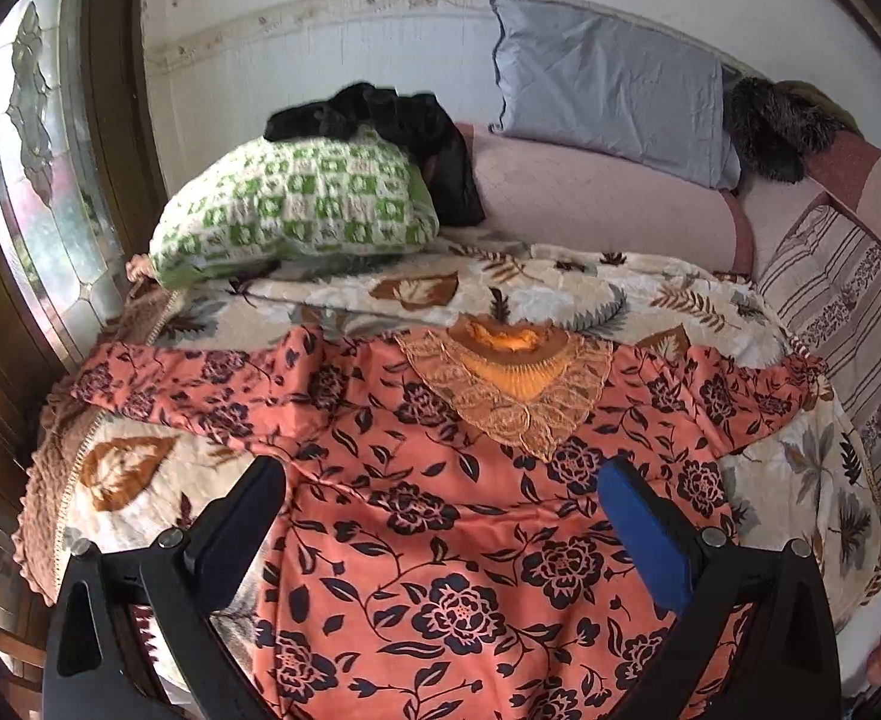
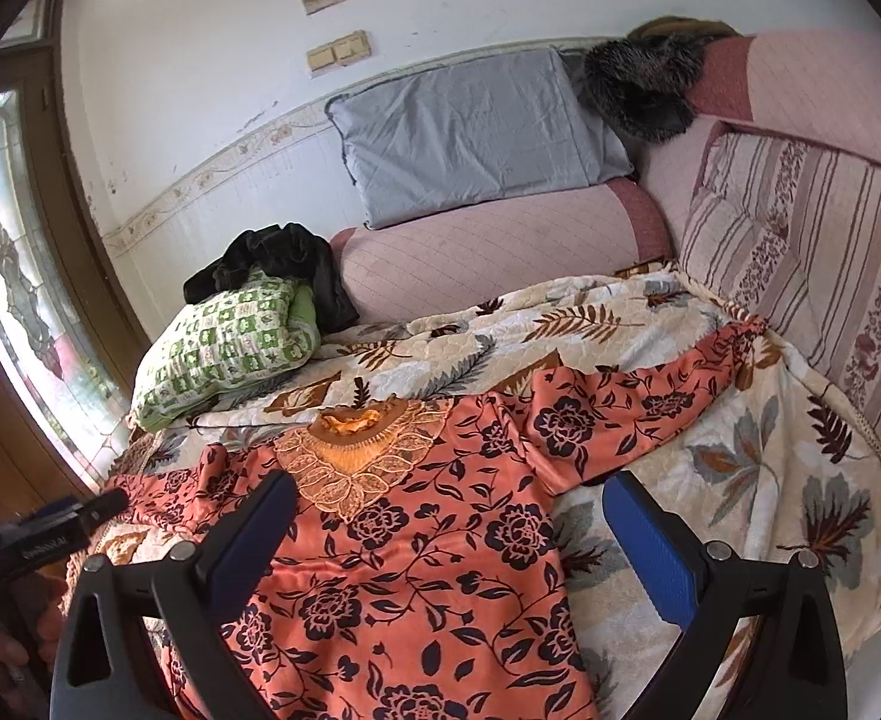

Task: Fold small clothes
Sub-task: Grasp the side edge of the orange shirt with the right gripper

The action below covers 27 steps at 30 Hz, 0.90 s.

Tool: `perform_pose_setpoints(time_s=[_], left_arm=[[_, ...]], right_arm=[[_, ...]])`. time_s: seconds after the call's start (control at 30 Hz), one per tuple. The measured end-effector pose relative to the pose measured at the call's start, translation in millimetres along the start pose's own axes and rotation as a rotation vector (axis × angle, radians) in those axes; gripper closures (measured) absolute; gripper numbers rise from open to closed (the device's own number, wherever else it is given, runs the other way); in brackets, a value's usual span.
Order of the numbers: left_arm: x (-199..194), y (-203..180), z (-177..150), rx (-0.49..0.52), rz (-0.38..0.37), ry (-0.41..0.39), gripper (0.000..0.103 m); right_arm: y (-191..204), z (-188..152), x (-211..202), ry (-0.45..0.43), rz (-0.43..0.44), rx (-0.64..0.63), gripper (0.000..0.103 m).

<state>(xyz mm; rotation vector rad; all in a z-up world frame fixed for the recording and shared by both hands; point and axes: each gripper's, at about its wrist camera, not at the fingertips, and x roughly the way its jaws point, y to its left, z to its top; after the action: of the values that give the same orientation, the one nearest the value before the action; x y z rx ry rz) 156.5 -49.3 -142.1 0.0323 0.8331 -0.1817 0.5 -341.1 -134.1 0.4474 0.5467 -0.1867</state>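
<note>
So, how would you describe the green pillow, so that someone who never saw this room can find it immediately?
Start from the bed covered by the cream leaf-print blanket. At its head end, near the stained-glass window, lies the green pillow, with a black garment heaped on top of it. It alone has a green-and-white checked cover; the grey pillow against the wall is plain.

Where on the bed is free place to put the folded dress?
Free: leaf blanket between the floral dress and striped cushion, below the sleeve. Also blanket beyond the collar. Crowded: far left, green pillow under black garment.
</note>
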Motion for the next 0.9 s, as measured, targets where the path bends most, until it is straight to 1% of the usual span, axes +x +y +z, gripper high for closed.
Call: perform_pose_setpoints(time_s=[0.03, 0.07, 0.1, 0.17, 0.23, 0.27, 0.33, 0.4, 0.43, 0.5, 0.53, 0.57, 0.6, 0.67, 0.7, 0.73, 0.77, 0.8, 0.87, 0.9], left_arm=[[33, -1, -3, -0.019, -0.011, 0.07, 0.0], [60, 0, -6, -0.04, -0.014, 0.121, 0.0], [84, -1, -10, -0.057, -0.004, 0.144, 0.0], [113, -3, -14, -0.051, 0.045, 0.134, 0.0], [128, -6, -13, -0.034, 0.064, 0.121, 0.0], [133, -5, -11, -0.038, 0.071, 0.112, 0.0], [137, -1, -4, -0.057, 0.084, 0.068, 0.0], [138, 4, 1, -0.077, 0.093, 0.006, 0.0], [139, 6, 2, -0.081, 0.095, -0.027, 0.0], [143, 7, 3, -0.063, 0.093, -0.07, 0.0], [144, 6, 4, -0.047, 0.093, -0.075, 0.0], [146, 6, 4, -0.036, 0.092, -0.081, 0.0], [146, 7, 4, -0.03, 0.09, -0.093, 0.0], [146, 8, 4, -0.031, 0.087, -0.111, 0.0], [147, 10, 4, -0.036, 0.087, -0.113, 0.0], [148, 11, 5, -0.046, 0.085, -0.114, 0.0], [148, 12, 5, -0.055, 0.083, -0.114, 0.0], [150, 13, 6, -0.061, 0.084, -0.111, 0.0], [151, 14, 6, -0.067, 0.088, -0.113, 0.0], [151, 14, 6, -0.068, 0.089, -0.116, 0.0]], right_arm=[[-27, 2, 10, 0.017, 0.008, 0.046, 0.0], [-57, 5, 21, 0.033, -0.01, 0.097, 0.0], [-85, 6, 30, 0.041, -0.041, 0.145, 0.0], [-142, 9, 48, 0.051, -0.087, 0.241, 0.0], [-196, 12, 67, 0.072, -0.097, 0.359, 0.0], [-219, 15, 76, 0.068, -0.102, 0.422, 0.0], [-261, 22, 95, 0.045, -0.075, 0.541, 0.002], [-292, 30, 118, 0.011, -0.013, 0.657, 0.009], [-304, 34, 131, -0.005, 0.01, 0.703, 0.013], [-321, 40, 162, -0.017, 0.033, 0.789, 0.023], [-327, 42, 177, -0.002, 0.019, 0.815, 0.029], [-332, 44, 190, 0.011, -0.029, 0.83, 0.033], [-339, 46, 201, 0.008, -0.07, 0.845, 0.033], [-353, 49, 218, -0.013, -0.095, 0.866, 0.033], [-359, 50, 225, -0.013, -0.122, 0.876, 0.033], [-366, 50, 232, -0.02, -0.127, 0.891, 0.033], [-371, 51, 241, -0.021, -0.105, 0.904, 0.034], [-373, 52, 249, -0.012, -0.086, 0.909, 0.037], [-375, 55, 263, 0.0, -0.096, 0.912, 0.048], [-376, 56, 268, -0.011, -0.105, 0.918, 0.054]])
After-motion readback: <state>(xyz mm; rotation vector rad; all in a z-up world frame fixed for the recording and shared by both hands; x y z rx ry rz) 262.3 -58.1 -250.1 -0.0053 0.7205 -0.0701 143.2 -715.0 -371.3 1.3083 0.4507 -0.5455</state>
